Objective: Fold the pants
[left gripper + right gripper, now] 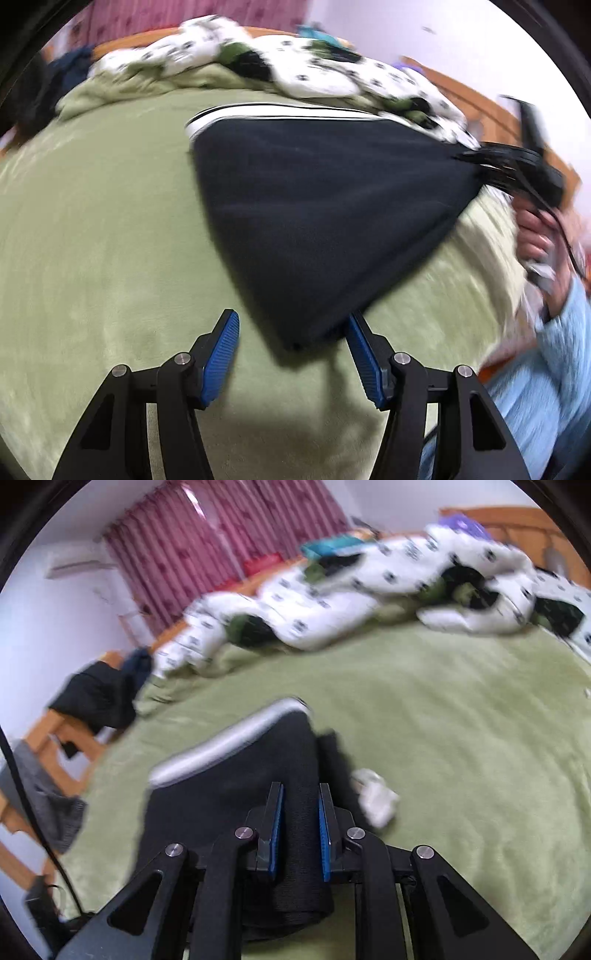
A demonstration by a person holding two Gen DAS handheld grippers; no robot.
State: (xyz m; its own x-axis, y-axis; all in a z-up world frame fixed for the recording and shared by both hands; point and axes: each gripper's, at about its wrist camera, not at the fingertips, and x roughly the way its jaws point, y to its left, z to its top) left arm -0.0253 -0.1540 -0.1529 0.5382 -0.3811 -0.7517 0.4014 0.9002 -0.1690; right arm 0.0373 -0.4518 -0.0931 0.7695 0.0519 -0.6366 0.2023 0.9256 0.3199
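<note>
Hanging between the two claws, the dark pants (pixel 325 221) stretch above the green bed (pixel 110 240) like a taut triangle. The left claw (pixel 293 325) has its blue pads spread apart, and the lowest corner of the pants dips between them: it lies against the inner side of the right-hand pad (pixel 360 350), while the left-hand pad (pixel 221 354) stands clear of the cloth. Whether that pad truly pinches the corner I cannot tell through the blur.

Ahead and to the right of the left claw, the cloth narrows to a bunch where the right claw (pixel 517 162) has it, with the person's hand (pixel 535 236) and a pale blue sleeve (pixel 546 369) just below. A white band (pixel 280 110) with dark stripes runs along the far edge of the pants.

Seen from the right wrist, the right claw (pixel 301 801) stands nearly together, clamped on a thick fold of the dark pants (pixel 301 849) that fills the narrow gap between its pads and runs forward and leftward from them. The white band (pixel 221 742) shows ahead and to the left of this claw, and a small white crumpled thing (pixel 376 797) shows just to its right.

Beyond both claws a white patterned quilt (pixel 332 598) lies heaped along the far side of the bed, before red curtains (pixel 221 542).
</note>
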